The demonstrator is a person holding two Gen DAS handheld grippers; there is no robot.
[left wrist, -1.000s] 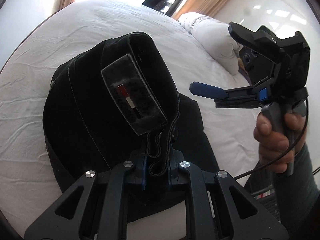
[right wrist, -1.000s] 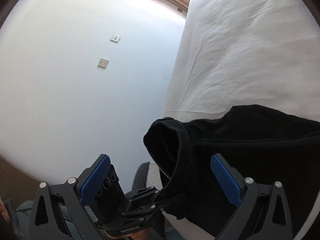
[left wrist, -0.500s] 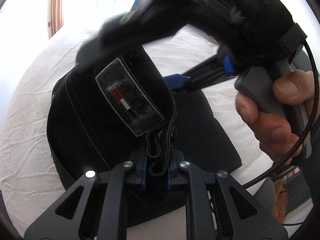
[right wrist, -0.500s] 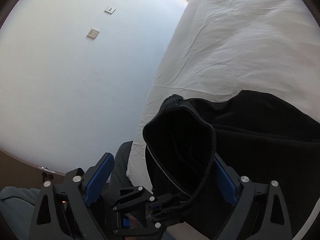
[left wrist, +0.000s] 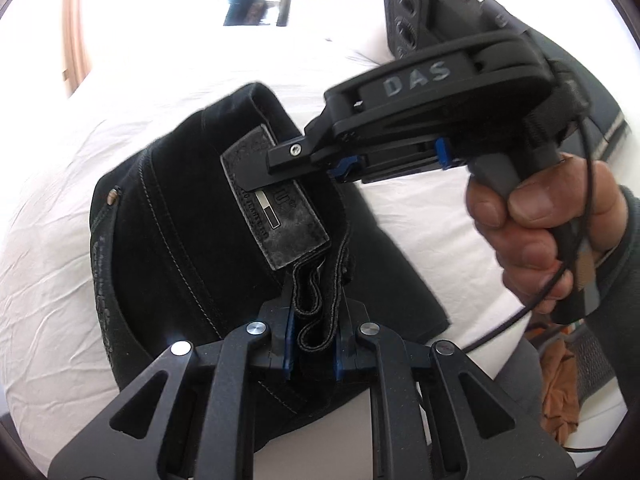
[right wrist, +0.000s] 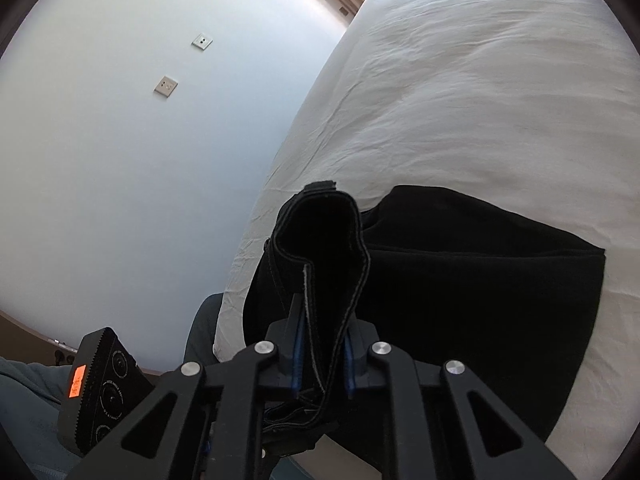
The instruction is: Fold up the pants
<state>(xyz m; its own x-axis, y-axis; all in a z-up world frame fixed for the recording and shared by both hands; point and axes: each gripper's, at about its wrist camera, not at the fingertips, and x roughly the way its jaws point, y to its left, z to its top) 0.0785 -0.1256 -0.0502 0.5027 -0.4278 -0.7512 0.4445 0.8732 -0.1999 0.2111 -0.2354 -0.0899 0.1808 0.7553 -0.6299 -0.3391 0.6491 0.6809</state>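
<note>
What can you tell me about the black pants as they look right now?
The black pants are dark denim with pale stitching, a grey patch at the waistband and a metal rivet. Already folded, they lie on the white bed near its edge. The waistband is lifted off the sheet: the left tool is shut on a bunched fold of it, and the right tool is closing with another stretch of waistband between its blue pads.
</note>
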